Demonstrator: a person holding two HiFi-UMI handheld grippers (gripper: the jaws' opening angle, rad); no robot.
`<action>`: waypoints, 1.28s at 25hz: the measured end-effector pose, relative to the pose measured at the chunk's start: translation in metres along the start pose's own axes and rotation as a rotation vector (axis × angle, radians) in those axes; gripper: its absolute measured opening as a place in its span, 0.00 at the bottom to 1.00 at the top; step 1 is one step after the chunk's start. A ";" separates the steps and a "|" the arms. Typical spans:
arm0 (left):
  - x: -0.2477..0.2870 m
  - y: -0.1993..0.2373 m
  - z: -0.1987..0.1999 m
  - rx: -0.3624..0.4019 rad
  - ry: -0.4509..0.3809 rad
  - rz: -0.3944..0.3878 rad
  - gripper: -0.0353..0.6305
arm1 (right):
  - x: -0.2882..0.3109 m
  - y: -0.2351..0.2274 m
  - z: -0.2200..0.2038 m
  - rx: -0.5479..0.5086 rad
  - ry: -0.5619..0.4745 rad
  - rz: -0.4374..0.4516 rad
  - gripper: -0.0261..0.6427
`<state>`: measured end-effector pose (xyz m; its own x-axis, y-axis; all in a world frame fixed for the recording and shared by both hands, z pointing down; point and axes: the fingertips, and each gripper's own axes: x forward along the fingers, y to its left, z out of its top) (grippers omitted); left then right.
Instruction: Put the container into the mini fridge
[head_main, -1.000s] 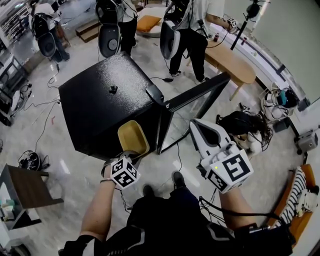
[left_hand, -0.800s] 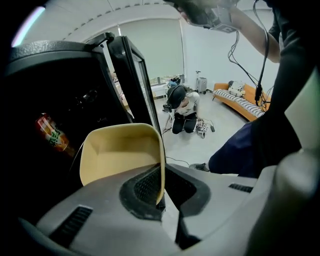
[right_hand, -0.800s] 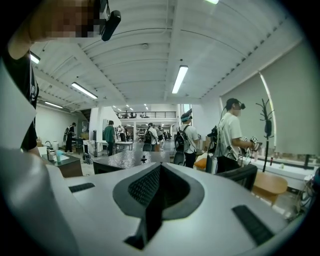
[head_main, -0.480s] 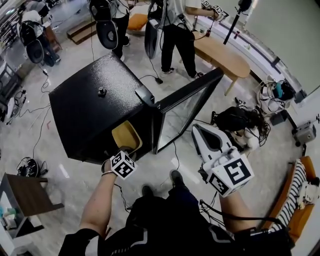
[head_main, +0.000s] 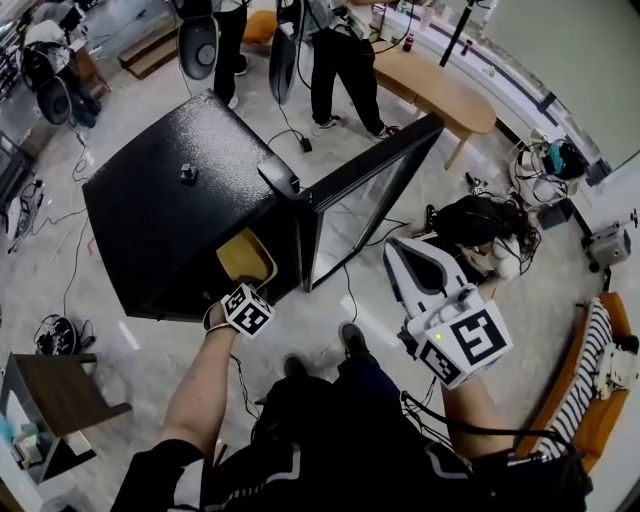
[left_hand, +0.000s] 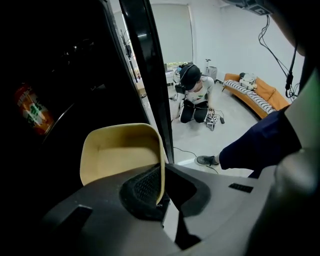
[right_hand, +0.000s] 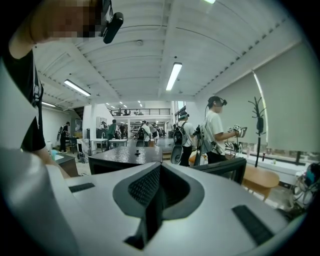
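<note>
My left tongs (left_hand: 160, 192) are closed down tight on the right-hand wall of the tan plastic container (left_hand: 119, 150), with the thin rim pinched between the ribbed pads; the grip looks secure, though it holds one edge only, so the container hangs out in front, open side facing back at me.

What has changed over the last second is depth; a moment ago most of the container stood clear in front of the mini fridge (head_main: 165, 215), and now the head view shows its far end tucked under the fridge's top edge, with my left arm stretched further forward. From the left gripper view it sits right at the mouth of the dark cavity, just beside the cabinet's front edge on its right; something with a red label (left_hand: 31, 111) shows dimly deeper in on the left, too dark to name.

The glass door (head_main: 362, 205) stands swung well open to the right, so nothing blocks the way in.

My right tongs (right_hand: 154, 197) are closed on nothing, held up and off to the right, well apart from the fridge; they have barely shifted.

I judge the insertion is under way but not finished; the container still has to go further in and settle on a shelf I cannot yet see before I let go; the risk is clipping the cabinet edge.
</note>
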<state>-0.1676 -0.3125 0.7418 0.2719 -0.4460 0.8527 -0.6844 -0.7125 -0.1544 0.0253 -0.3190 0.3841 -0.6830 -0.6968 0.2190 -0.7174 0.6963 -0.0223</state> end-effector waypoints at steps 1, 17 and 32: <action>0.003 0.001 0.000 0.000 0.007 -0.002 0.08 | 0.000 -0.001 -0.001 0.001 0.003 -0.004 0.06; 0.050 0.041 0.003 0.015 0.065 0.018 0.08 | -0.014 -0.024 -0.010 0.018 0.040 -0.101 0.06; 0.077 0.048 0.001 0.003 0.106 0.038 0.08 | -0.030 -0.029 -0.019 0.017 0.073 -0.137 0.06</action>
<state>-0.1784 -0.3813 0.8001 0.1728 -0.4128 0.8943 -0.6905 -0.6982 -0.1888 0.0699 -0.3150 0.3969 -0.5672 -0.7702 0.2917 -0.8058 0.5922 -0.0034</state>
